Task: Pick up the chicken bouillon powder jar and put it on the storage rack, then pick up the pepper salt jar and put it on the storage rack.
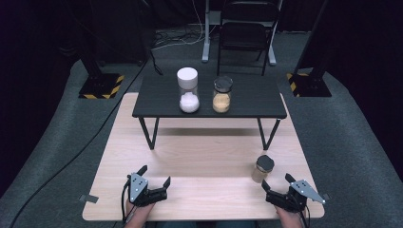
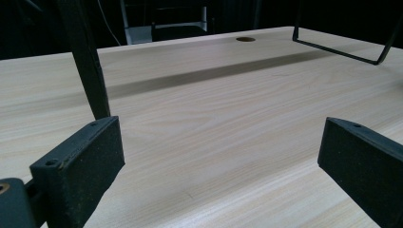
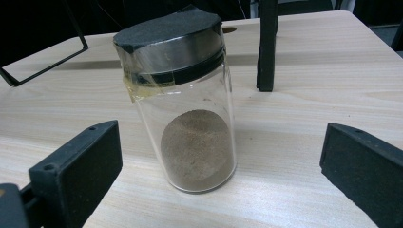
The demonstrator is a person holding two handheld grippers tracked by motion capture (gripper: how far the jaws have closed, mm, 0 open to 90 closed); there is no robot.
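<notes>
A small glass jar (image 1: 262, 168) with a dark lid and brown powder stands on the light wooden table (image 1: 204, 156) at the front right. In the right gripper view the jar (image 3: 190, 109) stands upright just ahead of the wide-apart jaws, not touched. My right gripper (image 1: 278, 183) is open just behind the jar. My left gripper (image 1: 154, 175) is open at the front left, with bare tabletop (image 2: 214, 128) between its jaws. On the small black raised table (image 1: 209, 97) stand a white-lidded jar (image 1: 188, 90) of white powder and a dark-lidded jar (image 1: 222, 95) of tan powder.
The black table's legs (image 1: 149, 133) stand on the wooden table mid-way back; one leg (image 2: 88, 61) rises near the left gripper and another (image 3: 267, 45) behind the jar. A black chair (image 1: 244, 33) and stand bases (image 1: 100, 85) sit on the floor beyond.
</notes>
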